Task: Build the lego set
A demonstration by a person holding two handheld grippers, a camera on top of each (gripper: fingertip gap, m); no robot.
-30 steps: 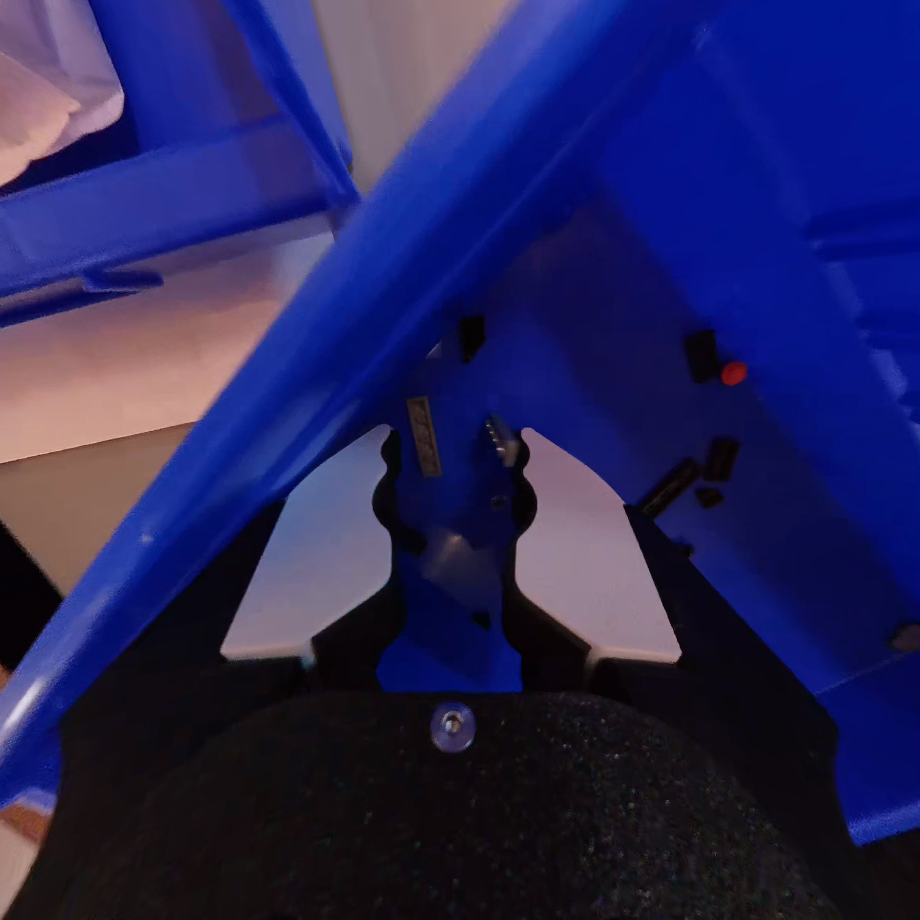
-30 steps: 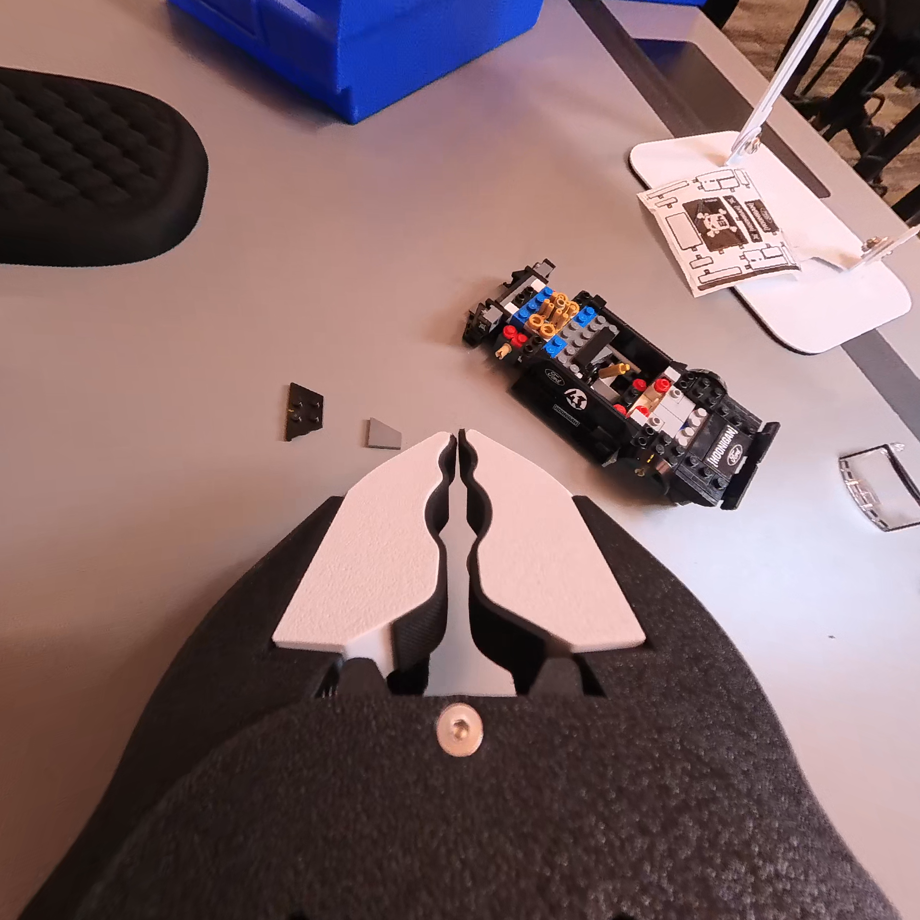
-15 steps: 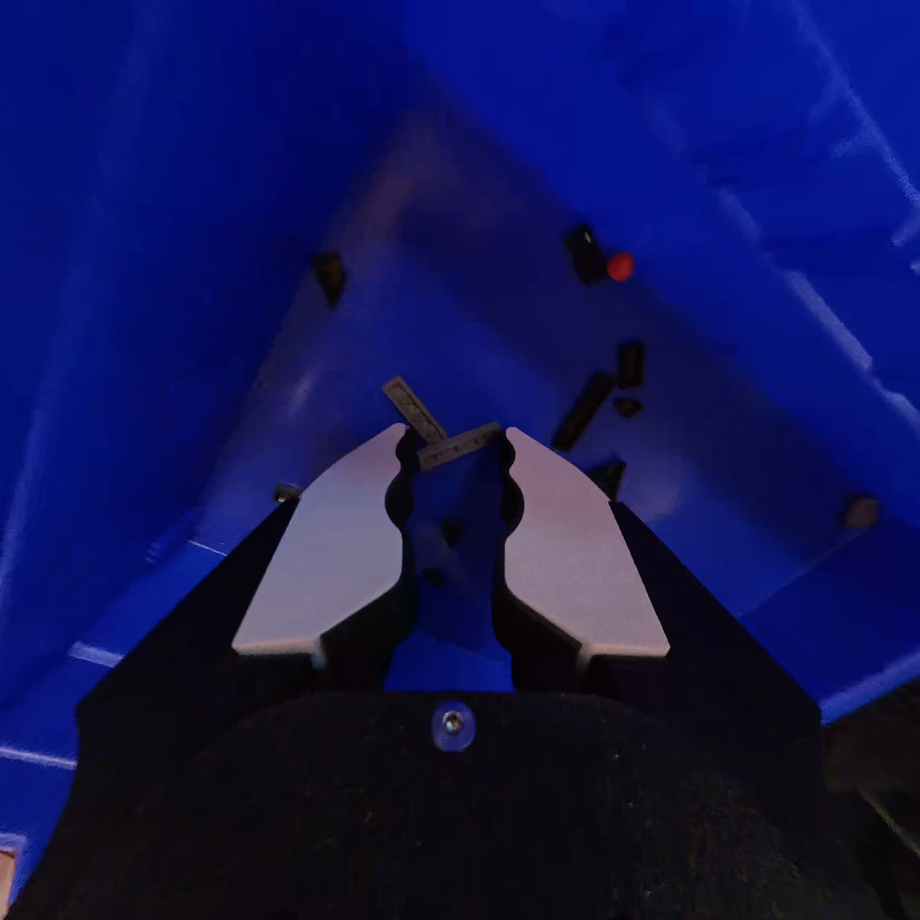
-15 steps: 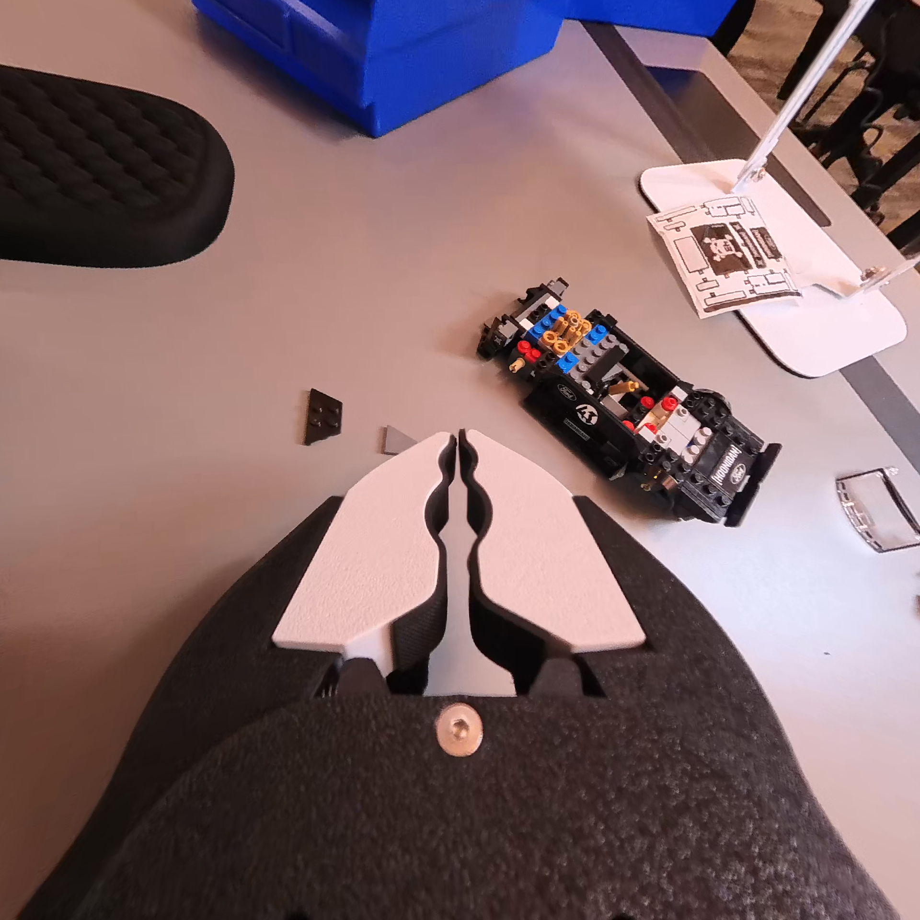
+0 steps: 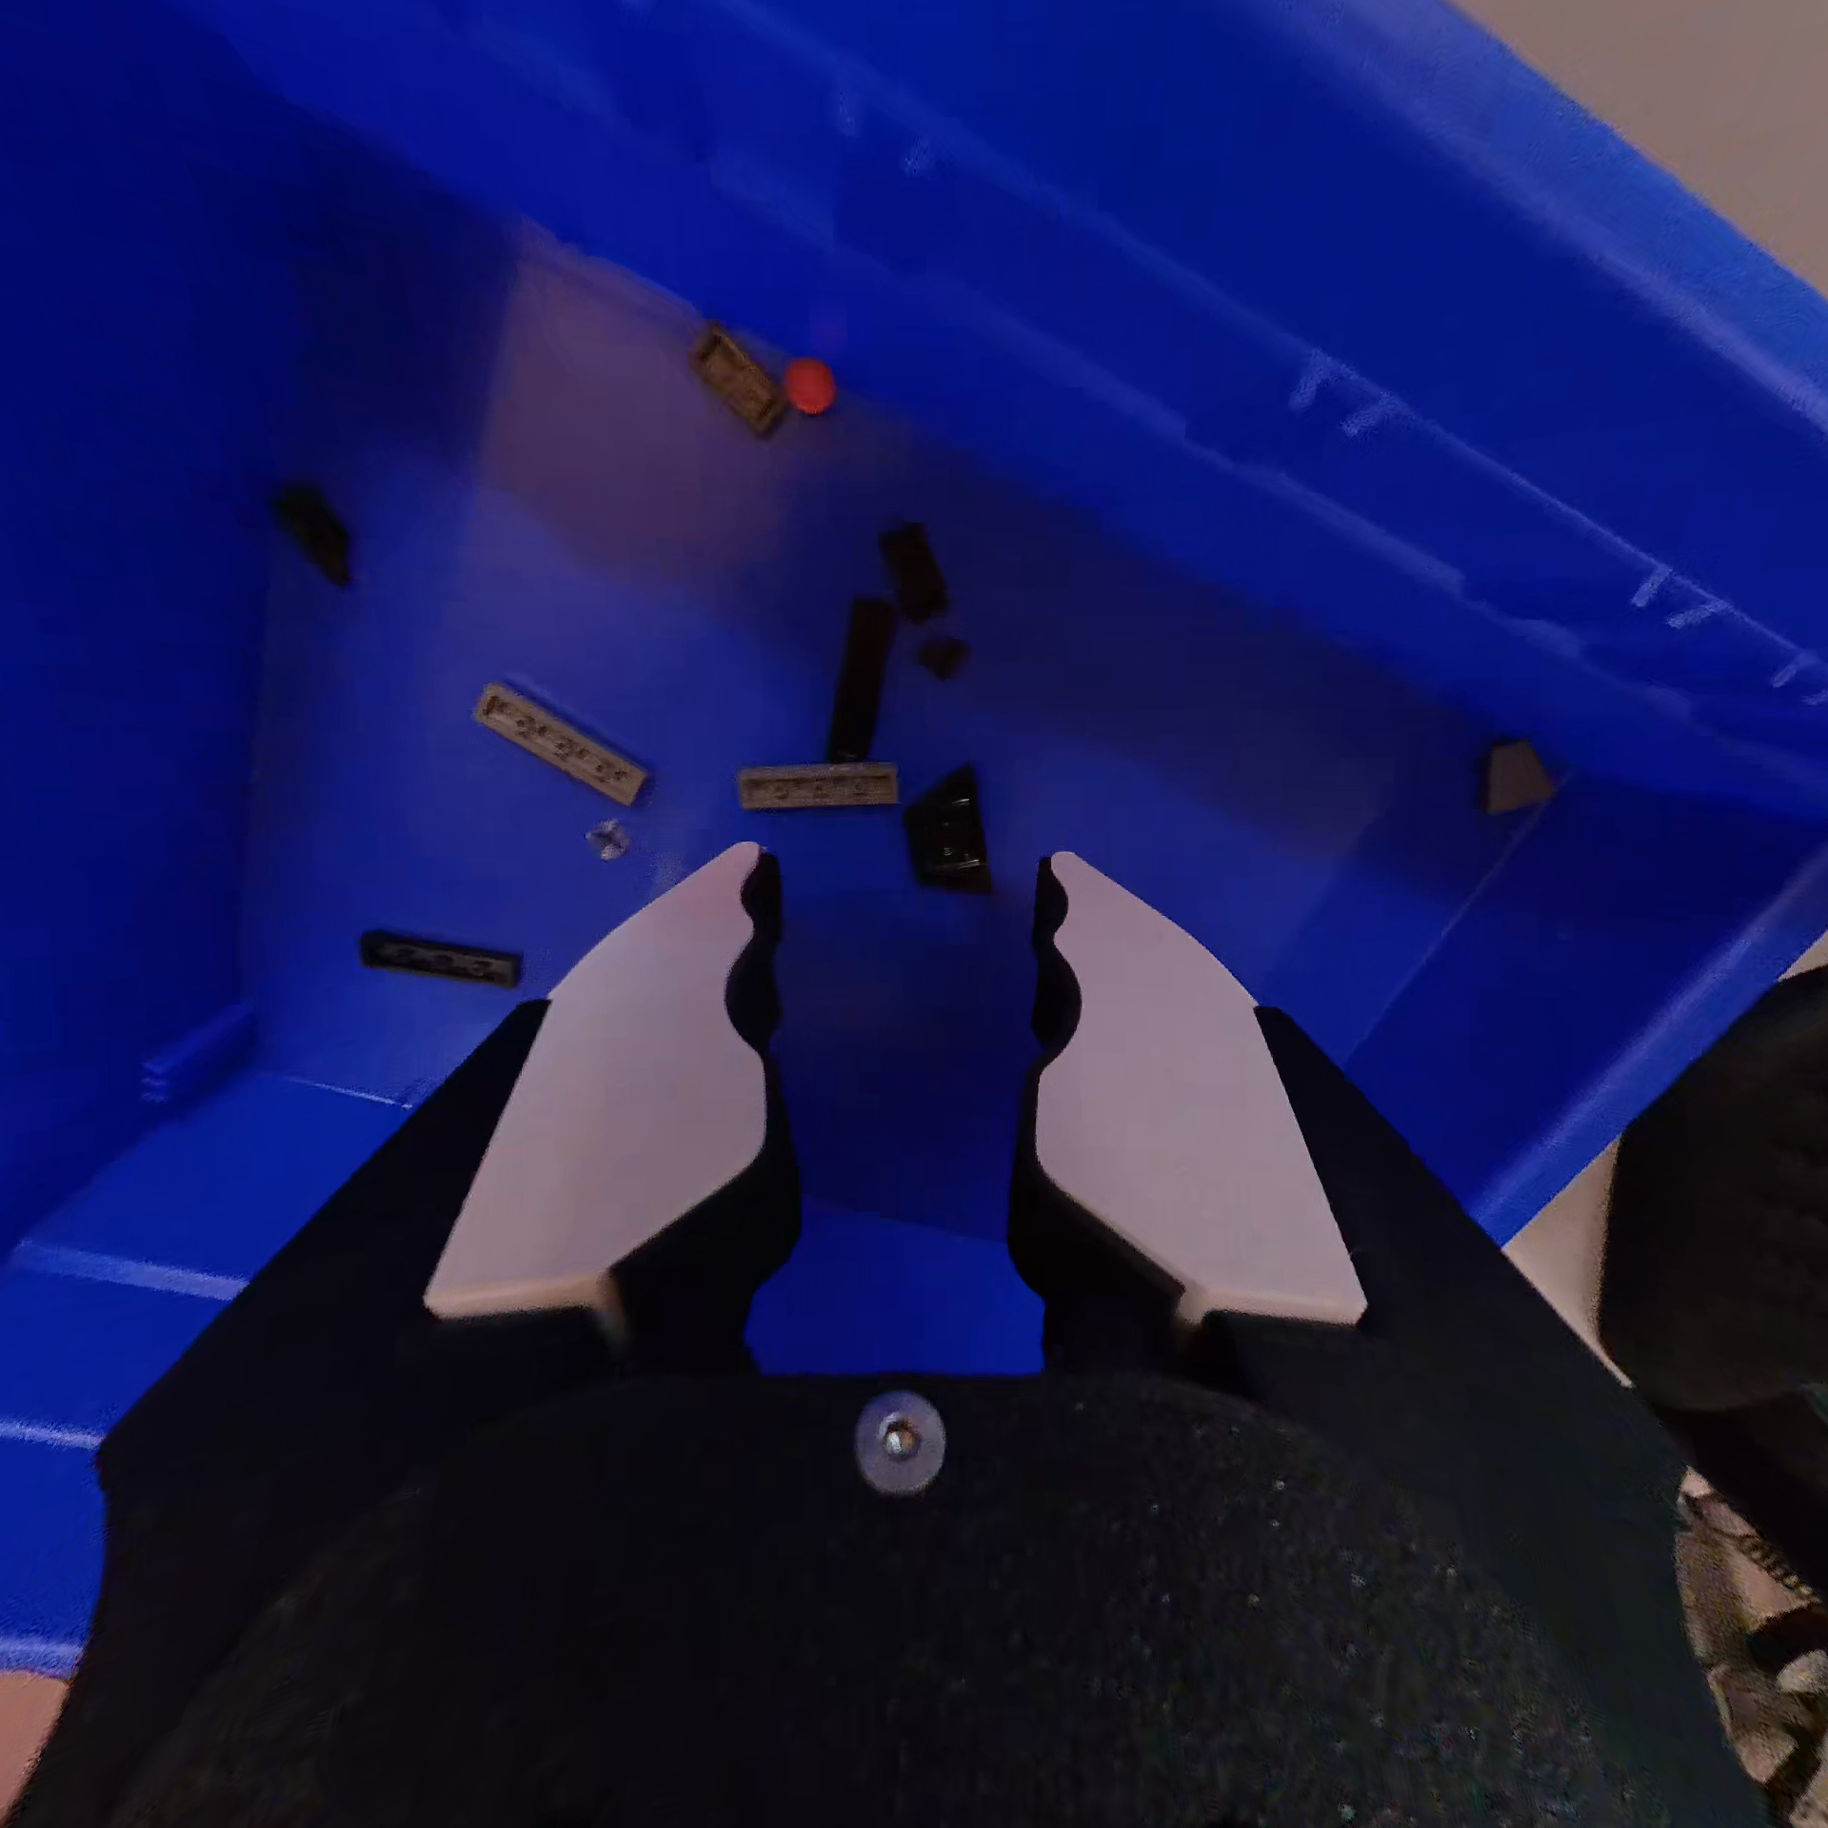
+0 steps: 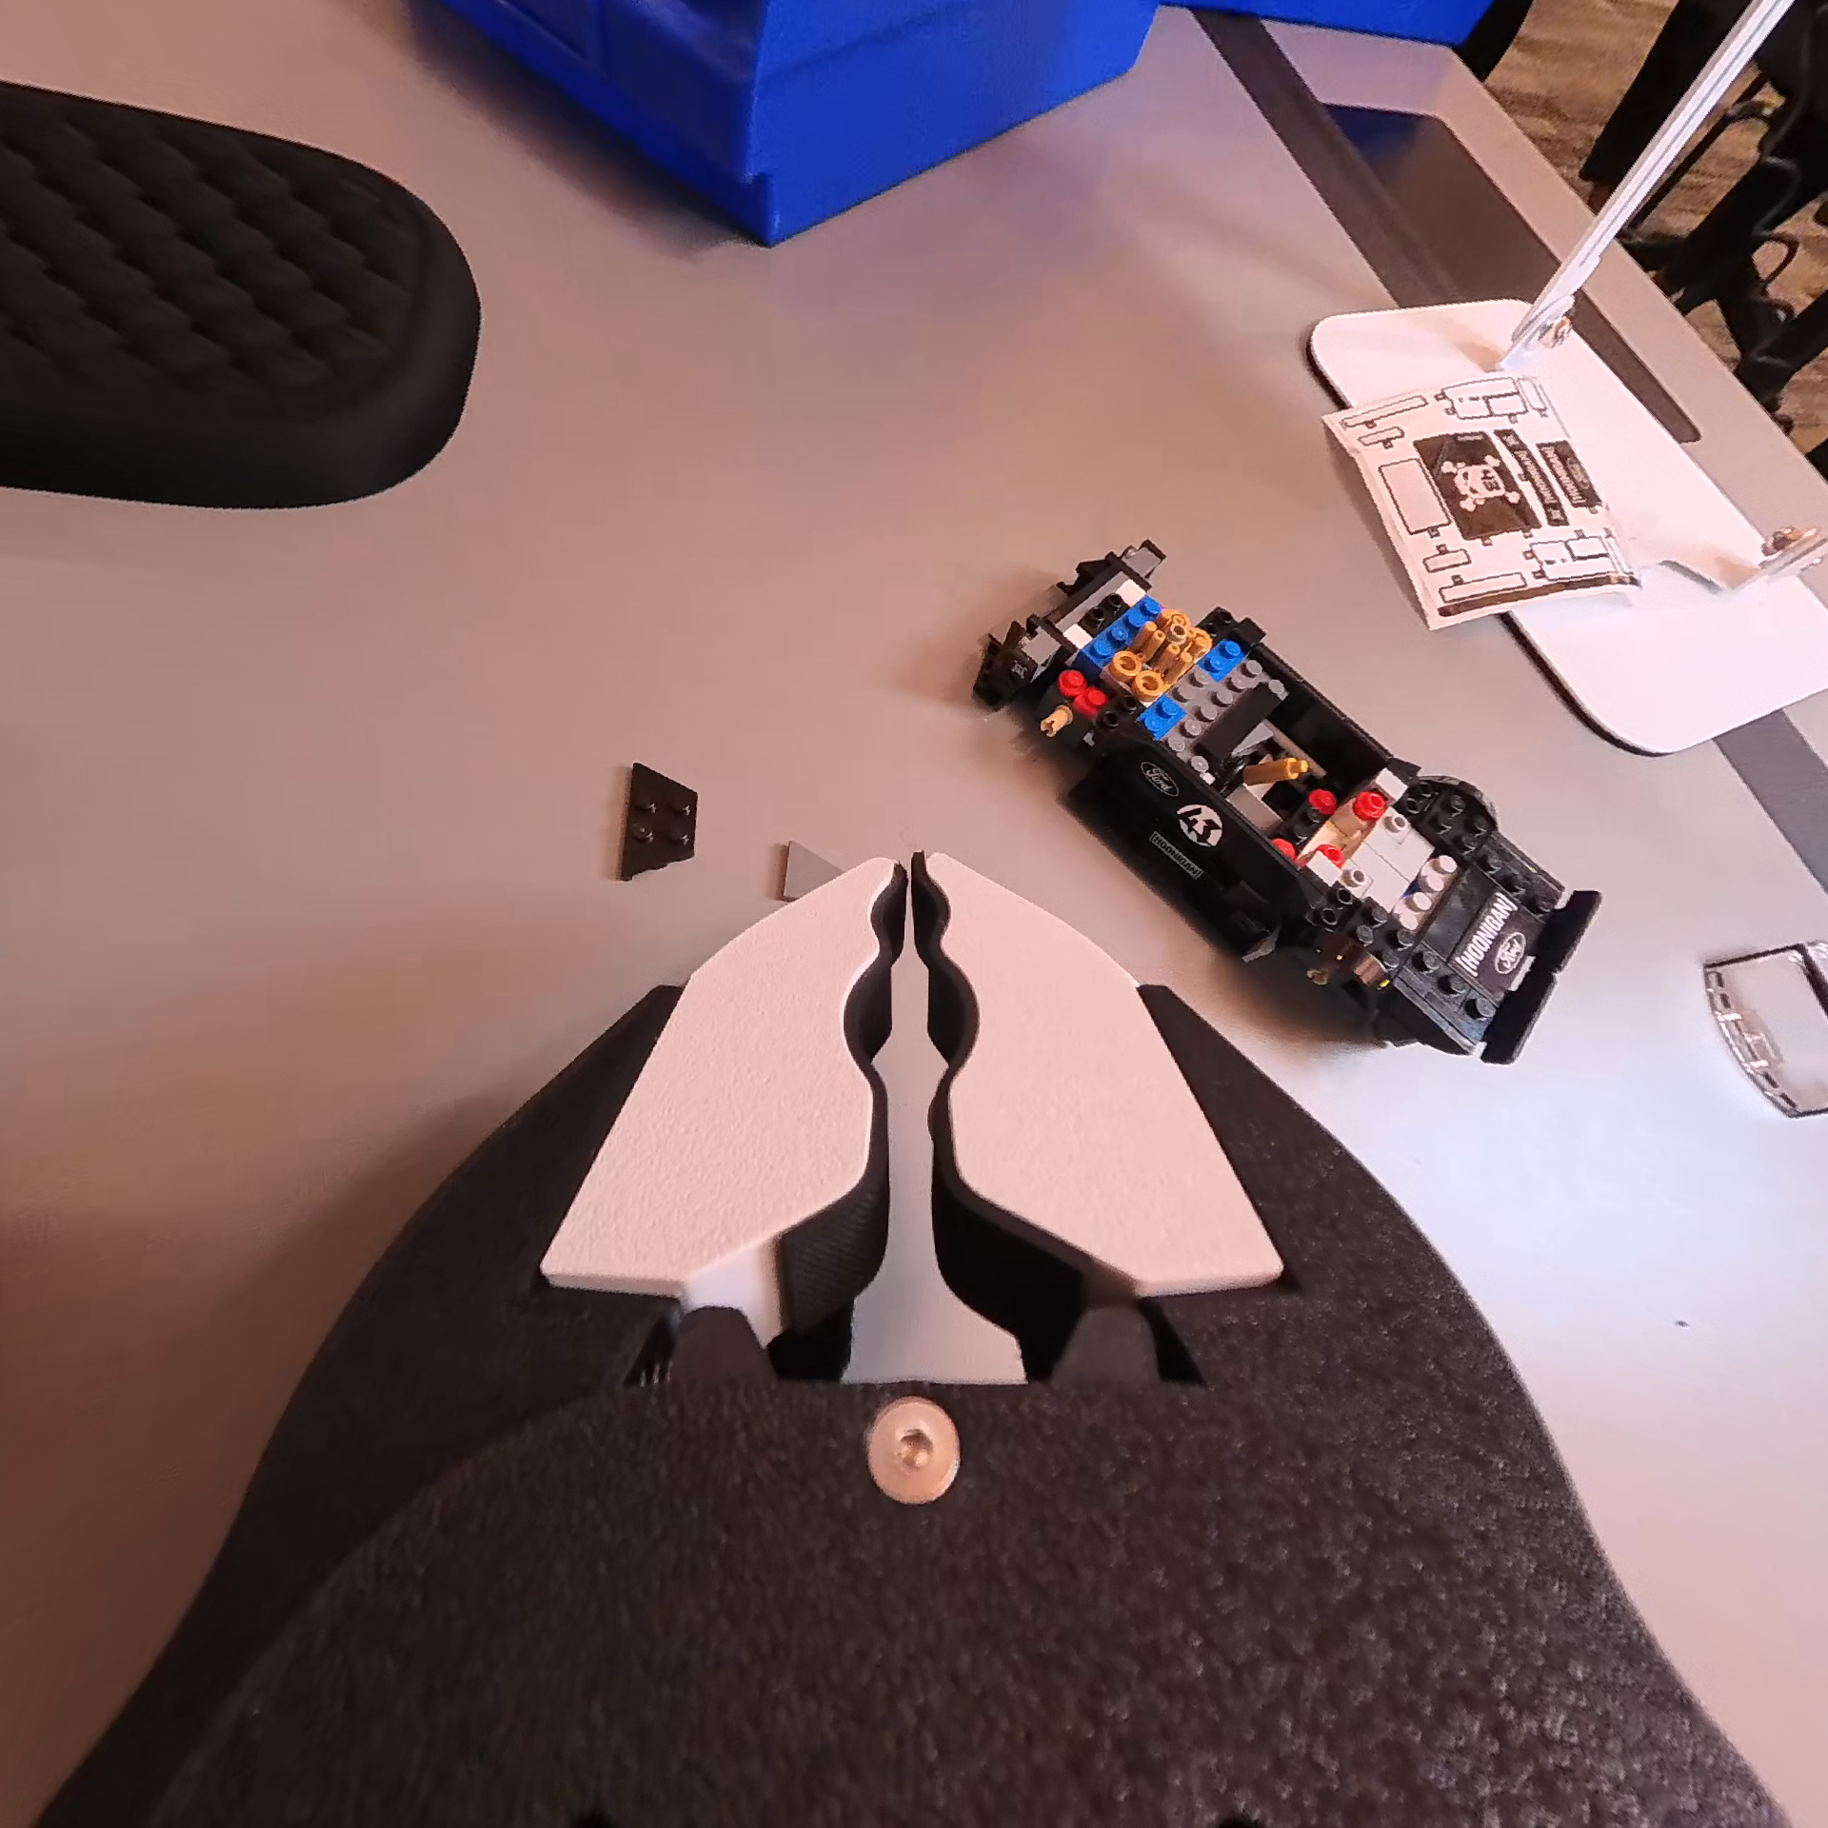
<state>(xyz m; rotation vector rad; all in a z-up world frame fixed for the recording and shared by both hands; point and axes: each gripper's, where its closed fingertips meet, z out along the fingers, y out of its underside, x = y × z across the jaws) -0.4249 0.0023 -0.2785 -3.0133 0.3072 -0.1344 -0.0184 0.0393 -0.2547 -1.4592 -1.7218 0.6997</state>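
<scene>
A: The left gripper [image 5: 900, 866] is hanging inside the blue bin [image 5: 1286, 415], jaws spread wide and holding nothing. Which piece is it heading for?

B: Hard to say. The grey studded plate [image 5: 818, 786] is lying just beyond the fingertips, with a black wedge plate [image 5: 950, 829] right beside it and a long black piece [image 5: 861, 678] nearly touching its far edge. I'm thinking a wide-open grab risks catching two at once, or nudging the flat plate along the slick floor instead of lifting it.

A: And the other bits?

B: A second grey plate [image 5: 561, 742], a black plate [image 5: 441, 959] and a tiny clear stud [image 5: 606, 839] are sitting off to the left; a red round stud [image 5: 810, 385] is lying against a dark plate near the back wall. The bin is dim and the view is blurring, so misjudging depth looks likely.

A: Where is the model itself?

B: The partly built black car [image 6: 1286, 821] is resting on the grey table [image 6: 692, 495], well clear of the bin. The right gripper [image 6: 910, 870] is hovering above the table with its jaws pressed together, empty, its tips just over a small grey wedge tile [image 6: 803, 868] next to a loose black wedge plate [image 6: 658, 819]. If it drops carelessly it could flick those away.
</scene>
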